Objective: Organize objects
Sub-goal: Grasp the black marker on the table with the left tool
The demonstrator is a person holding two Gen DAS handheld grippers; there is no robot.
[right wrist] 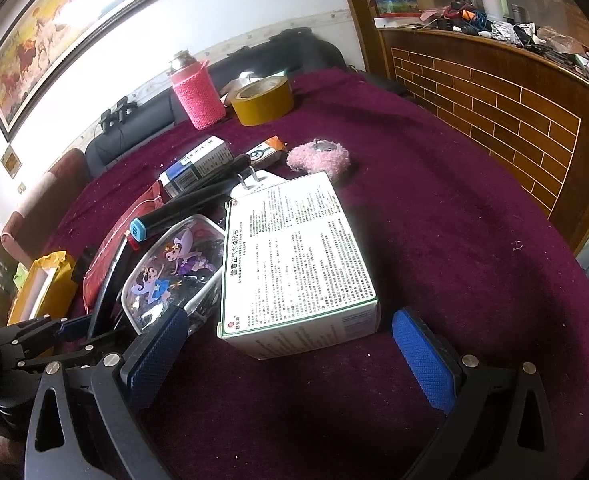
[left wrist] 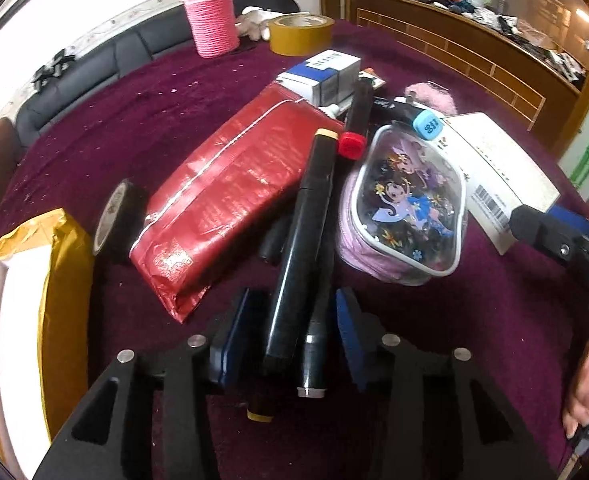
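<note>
Far left on your table [left wrist: 94,128], under the maroon cloth: a yellow padded mailer [left wrist: 26,320], open end showing white. Just right of it, a black tape roll [left wrist: 116,216] on edge, touching the red foil pouch [left wrist: 230,196]; the pouch print is too blurred to read.

Centre: your left claw [left wrist: 294,340] is spread, its blue pads either side of two black markers without pressing them. The upper black marker [left wrist: 302,240] has a tan cap at its far end; a second marker [left wrist: 314,348] lies under it with a silver end toward you. A red-capped marker [left wrist: 350,144] and one with a light blue cap [left wrist: 426,124] carrying digits, possibly 88, lie beyond.

Right of those: a clear pencil pouch [left wrist: 406,208] with cartoon fairy girls and pink trim, leaning against a white medicine box [right wrist: 294,264].

Only the right wrist view shows the box top: dense Chinese text, too small to read. The left wrist view shows its barcode instead. Your right claw [right wrist: 294,352] is spread wide, the box's near end between the pads, neither visibly touching.

Farther back: a blue-and-white carton [left wrist: 326,72], a pink fuzzy pouch [right wrist: 318,158], yellow tape roll [right wrist: 262,100], and a flask in pink knit sleeve [right wrist: 196,92].

Only the right view shows the framed horse painting [right wrist: 54,32].
</note>
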